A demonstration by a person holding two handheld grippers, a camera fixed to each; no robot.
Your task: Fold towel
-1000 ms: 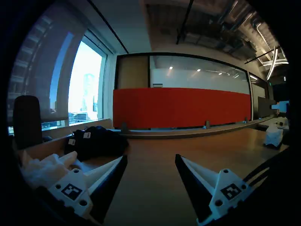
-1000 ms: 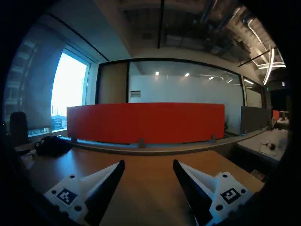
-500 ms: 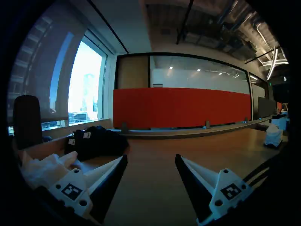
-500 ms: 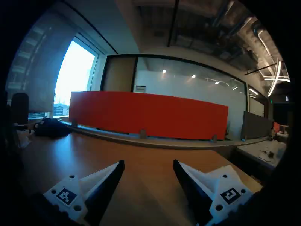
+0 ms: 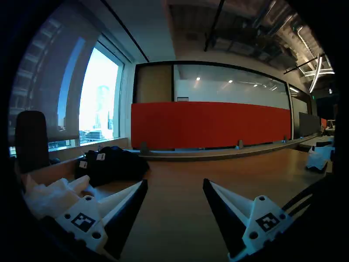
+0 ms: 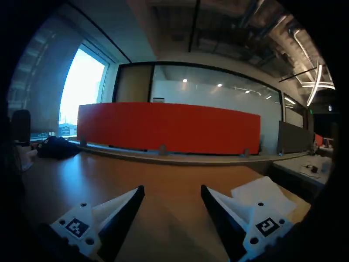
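Room: office with a wooden counter (image 5: 183,218), a red partition (image 5: 209,124) along its far edge, a glass wall behind that and a bright window (image 5: 98,105) to the left.
Left gripper (image 5: 174,180): low over the counter, looking along it toward the partition.
Left fingers (image 5: 126,205): spread wide, with bare wood in the gap and nothing held.
Beside the left-hand finger: a crumpled white cloth (image 5: 52,196) lies just outside it, partly hidden by the finger's base.
Beyond that finger's tip: a black bundle (image 5: 113,163) with small white tags sits farther along the counter, near the window side.
Far outside the right-hand finger: a small white shape (image 5: 317,159) at the counter's end, too small to tell what it is.
Right gripper (image 6: 172,187): also low over the counter and facing the partition.
Right fingers (image 6: 227,214): spread apart and pinching nothing.
White towel (image 6: 261,194): lies flat on the counter just past and outside the right-hand finger of the right gripper, near the counter's edge; I cannot tell whether the finger touches it.
Far outside the right gripper's left-hand finger: the black bundle again, well apart from the towel.
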